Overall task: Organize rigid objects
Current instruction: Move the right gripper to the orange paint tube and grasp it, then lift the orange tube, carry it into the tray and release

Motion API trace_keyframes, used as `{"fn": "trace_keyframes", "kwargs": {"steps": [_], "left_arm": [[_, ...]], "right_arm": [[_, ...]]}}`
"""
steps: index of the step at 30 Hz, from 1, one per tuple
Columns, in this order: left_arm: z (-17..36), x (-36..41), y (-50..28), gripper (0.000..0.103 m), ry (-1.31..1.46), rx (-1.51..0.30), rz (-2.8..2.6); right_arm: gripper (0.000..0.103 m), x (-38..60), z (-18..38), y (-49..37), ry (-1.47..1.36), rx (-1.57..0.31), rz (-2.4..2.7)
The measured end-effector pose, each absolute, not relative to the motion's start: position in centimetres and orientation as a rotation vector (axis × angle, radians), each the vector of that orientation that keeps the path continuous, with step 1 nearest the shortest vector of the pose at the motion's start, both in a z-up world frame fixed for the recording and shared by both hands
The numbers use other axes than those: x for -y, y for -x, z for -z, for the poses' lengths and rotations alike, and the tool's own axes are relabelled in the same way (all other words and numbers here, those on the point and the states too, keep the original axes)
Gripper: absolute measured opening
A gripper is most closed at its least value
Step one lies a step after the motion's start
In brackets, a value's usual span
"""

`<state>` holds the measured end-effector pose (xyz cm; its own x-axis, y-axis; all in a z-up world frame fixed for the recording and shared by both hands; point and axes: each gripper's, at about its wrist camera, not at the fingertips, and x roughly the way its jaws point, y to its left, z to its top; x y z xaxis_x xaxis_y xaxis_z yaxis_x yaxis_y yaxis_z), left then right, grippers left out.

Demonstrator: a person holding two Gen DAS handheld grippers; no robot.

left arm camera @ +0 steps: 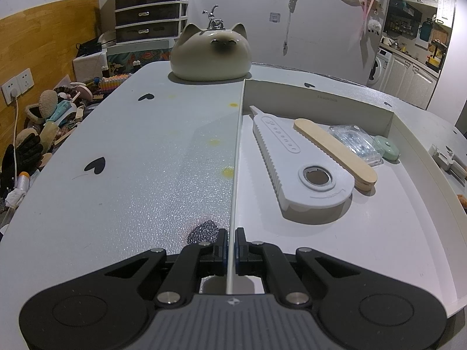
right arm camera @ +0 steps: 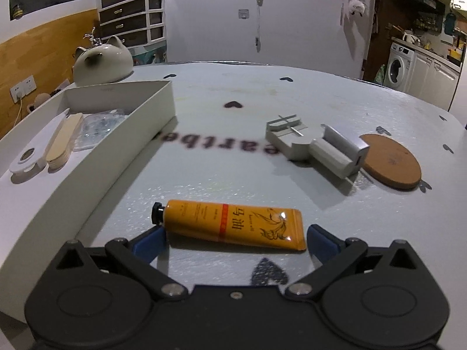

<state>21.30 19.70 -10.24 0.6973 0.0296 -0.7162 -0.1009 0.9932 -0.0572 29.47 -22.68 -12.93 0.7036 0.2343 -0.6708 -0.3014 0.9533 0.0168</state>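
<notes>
My left gripper [left arm camera: 231, 240] is shut on the left wall of a white shallow box [left arm camera: 238, 151]. In the box lie a white opener tool [left arm camera: 294, 163], a wooden stick [left arm camera: 335, 151], a clear plastic packet [left arm camera: 354, 143] and a small green round case [left arm camera: 386, 147]. My right gripper [right arm camera: 233, 240] is open, its blue pads on either side of an orange tube [right arm camera: 233, 224] with a black cap that lies on the table. Beyond it lie a grey metal tool [right arm camera: 318, 145] and a brown cork disc [right arm camera: 391, 164]. The box [right arm camera: 122, 134] stands to the left in the right wrist view.
A cat-shaped ceramic pot [left arm camera: 210, 54] stands at the table's far edge, just beyond the box. The white table [left arm camera: 116, 160] has black heart marks. Clutter lies on the floor to the left [left arm camera: 43, 134]. Drawers [left arm camera: 149, 11] stand behind.
</notes>
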Motion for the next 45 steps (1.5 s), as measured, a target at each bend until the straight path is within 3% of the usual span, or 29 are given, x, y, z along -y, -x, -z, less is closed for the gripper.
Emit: {"fn": "trace_keyframes", "kwargs": {"steps": [10, 14, 19, 24, 26, 29, 32, 45], "left_arm": [[10.3, -19.7, -21.3, 0.003, 0.094, -0.797, -0.073], [10.3, -19.7, -21.3, 0.003, 0.094, -0.796, -0.073], [10.3, -19.7, -21.3, 0.003, 0.094, -0.796, -0.073], [10.3, -19.7, -21.3, 0.003, 0.093, -0.796, -0.073], [10.3, -19.7, -21.3, 0.003, 0.094, -0.796, -0.073], [10.3, -19.7, -21.3, 0.003, 0.093, -0.797, -0.073], [10.3, -19.7, -21.3, 0.003, 0.093, -0.797, -0.073], [10.2, -19.5, -21.4, 0.003, 0.095, -0.801, -0.079]], "right_arm": [[0.102, 22.7, 13.0, -29.7, 0.088, -0.705, -0.301], [0.095, 22.4, 12.9, -29.0, 0.111, -0.672, -0.307], [0.093, 22.4, 12.7, -28.6, 0.117, -0.670, -0.300], [0.073, 22.8, 11.9, -28.0, 0.103, -0.649, -0.297], [0.076, 22.9, 11.7, -27.9, 0.106, -0.650, -0.296], [0.089, 22.9, 11.2, -27.8, 0.152, -0.632, -0.311], [0.094, 23.0, 10.4, -28.6, 0.205, -0.629, -0.375], [0.089, 21.5, 11.2, -34.5, 0.339, -0.881, -0.669]]}}
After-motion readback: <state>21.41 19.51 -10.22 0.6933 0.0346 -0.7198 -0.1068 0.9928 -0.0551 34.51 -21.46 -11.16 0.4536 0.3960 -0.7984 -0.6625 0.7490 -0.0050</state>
